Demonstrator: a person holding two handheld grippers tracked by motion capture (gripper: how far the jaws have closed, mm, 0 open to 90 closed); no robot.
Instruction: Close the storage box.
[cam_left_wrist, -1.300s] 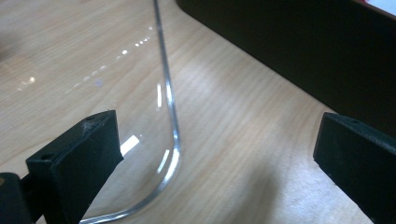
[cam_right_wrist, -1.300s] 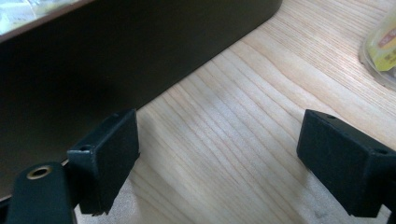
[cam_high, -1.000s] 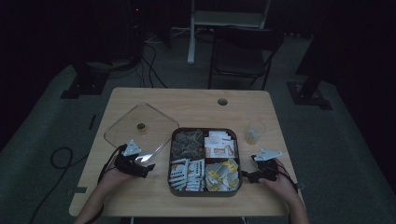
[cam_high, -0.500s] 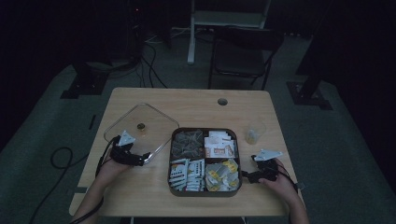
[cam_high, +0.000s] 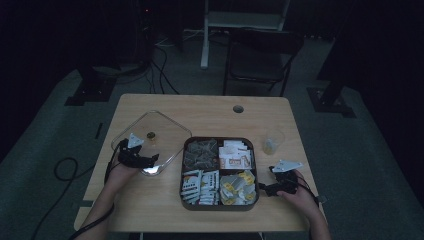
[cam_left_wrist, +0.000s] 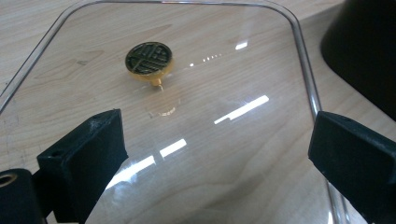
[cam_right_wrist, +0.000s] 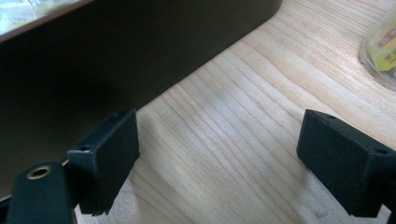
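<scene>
A clear glass lid (cam_high: 165, 127) with a brass knob (cam_high: 150, 135) lies flat on the wooden table, left of a dark compartment tray (cam_high: 220, 206). My left gripper (cam_high: 152, 161) hovers over the lid's near edge, open. Its jaws have just been closing a little, with nothing between them. In the left gripper view the knob (cam_left_wrist: 148, 58) sits ahead of my left gripper (cam_left_wrist: 215, 149), and the lid (cam_left_wrist: 243, 70) lies beneath it. My right gripper (cam_high: 264, 188) rests open beside the tray's right wall. In the right gripper view my right gripper (cam_right_wrist: 219, 154) has bare wood between the jaws and the tray wall (cam_right_wrist: 116, 56) to the left.
The tray holds tea bags and sachets in its compartments. A small clear cup (cam_high: 273, 142) stands right of the tray and appears as the cup (cam_right_wrist: 380, 49) in the right gripper view. A cable hole (cam_high: 238, 108) marks the table's far side. A chair (cam_high: 260, 55) and floor cables lie beyond.
My left hand has moved away from the table's near edge and slightly left, so the gripper now hangs over the glass lid. The right hand has stayed put.
</scene>
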